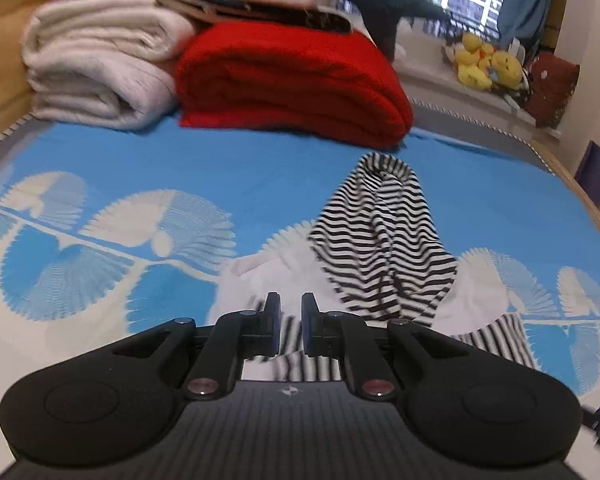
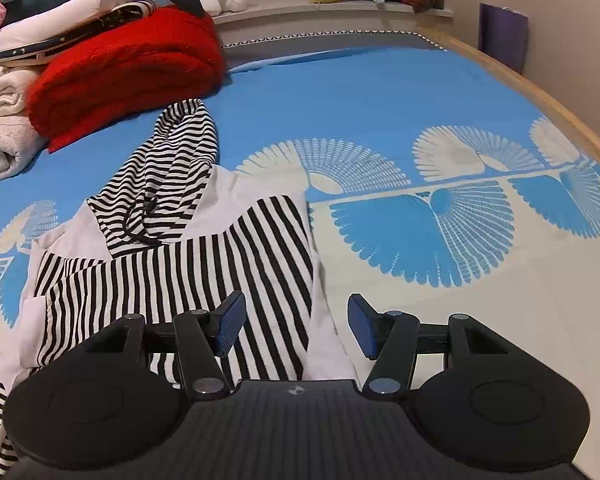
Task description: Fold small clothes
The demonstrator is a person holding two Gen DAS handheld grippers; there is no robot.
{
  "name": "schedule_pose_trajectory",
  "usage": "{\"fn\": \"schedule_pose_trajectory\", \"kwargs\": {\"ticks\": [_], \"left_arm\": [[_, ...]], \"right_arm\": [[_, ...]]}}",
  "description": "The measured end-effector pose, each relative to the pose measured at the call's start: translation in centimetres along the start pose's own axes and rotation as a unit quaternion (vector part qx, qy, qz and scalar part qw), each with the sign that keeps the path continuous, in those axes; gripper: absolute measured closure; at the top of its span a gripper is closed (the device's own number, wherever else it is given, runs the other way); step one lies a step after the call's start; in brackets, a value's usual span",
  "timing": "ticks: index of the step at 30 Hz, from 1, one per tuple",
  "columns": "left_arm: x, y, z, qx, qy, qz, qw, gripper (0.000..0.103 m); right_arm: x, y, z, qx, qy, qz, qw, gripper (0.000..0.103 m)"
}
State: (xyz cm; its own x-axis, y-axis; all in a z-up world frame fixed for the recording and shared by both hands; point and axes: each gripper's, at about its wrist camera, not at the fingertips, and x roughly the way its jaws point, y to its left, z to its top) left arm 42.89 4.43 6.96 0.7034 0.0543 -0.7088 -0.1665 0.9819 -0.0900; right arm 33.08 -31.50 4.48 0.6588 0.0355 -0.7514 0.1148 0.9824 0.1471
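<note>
A small white garment with black-and-white striped hood and sleeves point(image 2: 172, 264) lies on the blue patterned bed sheet point(image 2: 380, 100). In the left wrist view its hood point(image 1: 380, 236) stretches away from me. My left gripper point(image 1: 291, 320) is nearly closed with striped fabric showing in the narrow gap between its pads; whether it pinches the cloth is unclear. My right gripper point(image 2: 296, 328) is open, hovering over the garment's right edge, its left finger above the striped sleeve and its right finger over bare sheet.
A folded red blanket point(image 1: 292, 88) and folded white blankets point(image 1: 96, 64) are stacked at the bed's far side. Yellow plush toys point(image 1: 488, 64) sit on a sill. The wooden bed frame point(image 2: 540, 92) runs along the right. A purple box point(image 2: 502, 36) stands by the wall.
</note>
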Motion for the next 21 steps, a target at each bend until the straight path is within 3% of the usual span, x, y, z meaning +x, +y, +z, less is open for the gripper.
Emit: {"fn": "schedule_pose_trajectory", "kwargs": {"ticks": [4, 13, 18, 20, 21], "left_arm": [[5.7, -1.2, 3.6, 0.015, 0.029, -0.013, 0.9994, 0.092], [23.5, -3.7, 8.8, 0.045, 0.080, -0.019, 0.9956, 0.092], [30.1, -5.1, 12.5, 0.018, 0.068, -0.037, 0.9968, 0.092], [32.3, -5.9, 13.8, 0.007, 0.062, -0.049, 0.9969, 0.086], [33.5, -6.3, 14.1, 0.006, 0.065, -0.055, 0.9964, 0.077]], "right_arm": [[0.6, 0.1, 0.2, 0.005, 0.006, 0.003, 1.000, 0.045], [3.2, -0.2, 0.2, 0.001, 0.029, -0.010, 1.000, 0.045], [5.1, 0.0, 0.2, -0.003, 0.043, -0.020, 0.999, 0.045], [5.6, 0.3, 0.1, -0.008, 0.048, -0.019, 0.999, 0.045], [5.8, 0.4, 0.1, -0.011, 0.050, -0.019, 0.999, 0.045]]}}
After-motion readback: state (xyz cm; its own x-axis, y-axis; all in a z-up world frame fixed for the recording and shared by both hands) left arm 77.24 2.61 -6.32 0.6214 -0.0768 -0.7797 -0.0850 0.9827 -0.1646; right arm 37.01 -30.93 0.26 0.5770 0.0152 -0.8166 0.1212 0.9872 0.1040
